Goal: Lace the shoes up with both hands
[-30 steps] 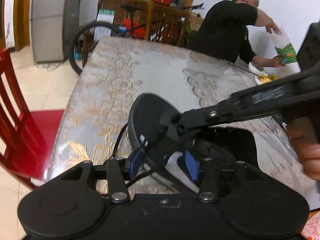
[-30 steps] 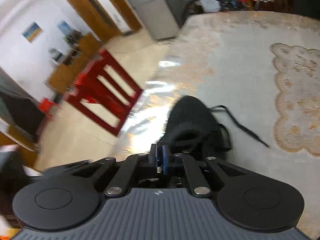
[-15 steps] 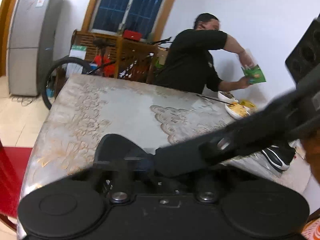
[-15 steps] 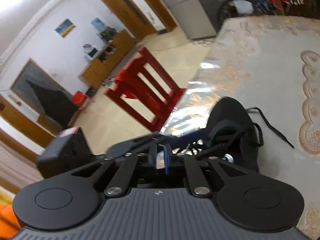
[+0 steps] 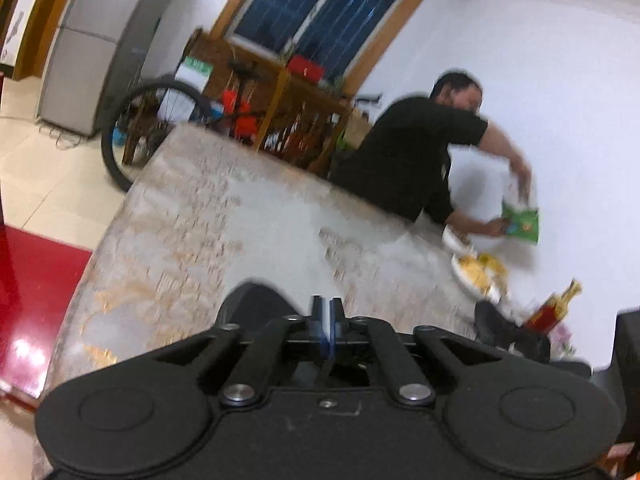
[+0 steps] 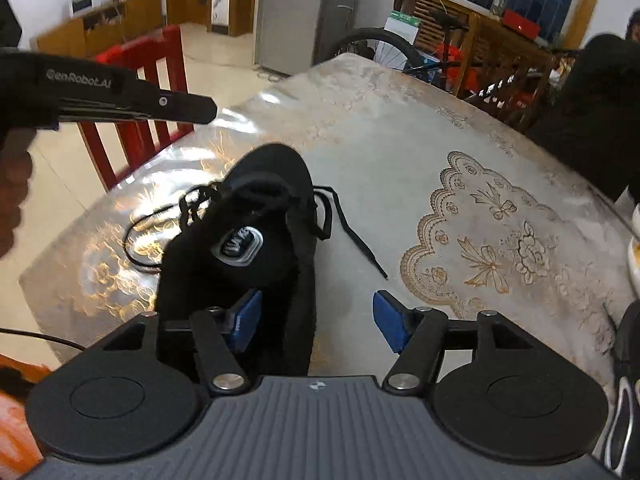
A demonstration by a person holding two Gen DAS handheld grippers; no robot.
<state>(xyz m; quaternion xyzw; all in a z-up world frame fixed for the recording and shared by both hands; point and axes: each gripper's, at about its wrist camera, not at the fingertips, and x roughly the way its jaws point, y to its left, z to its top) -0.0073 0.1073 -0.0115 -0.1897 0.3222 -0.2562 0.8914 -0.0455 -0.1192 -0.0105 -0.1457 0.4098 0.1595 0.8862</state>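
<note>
A black shoe lies on the patterned tablecloth, toe pointing away from me, with its toe showing in the left wrist view. Its black lace hangs loose: one end trails right and a loop lies left. My right gripper hovers over the heel with its jaws opening. The shoe's right collar wall stands between the blue pads, untouched. My left gripper is raised above the shoe; it also reaches in from the left. Its jaws are just opening, a thin slit apart, nothing visible between them.
A second black shoe sits at the table's right edge. A person in black at the far side handles a green bag over plates of food. A red chair stands left of the table.
My right gripper went from shut to wide open and rolled, now facing down the shoe. My left gripper closed and lifted off the shoe; the right gripper's finger no longer crosses its view.
</note>
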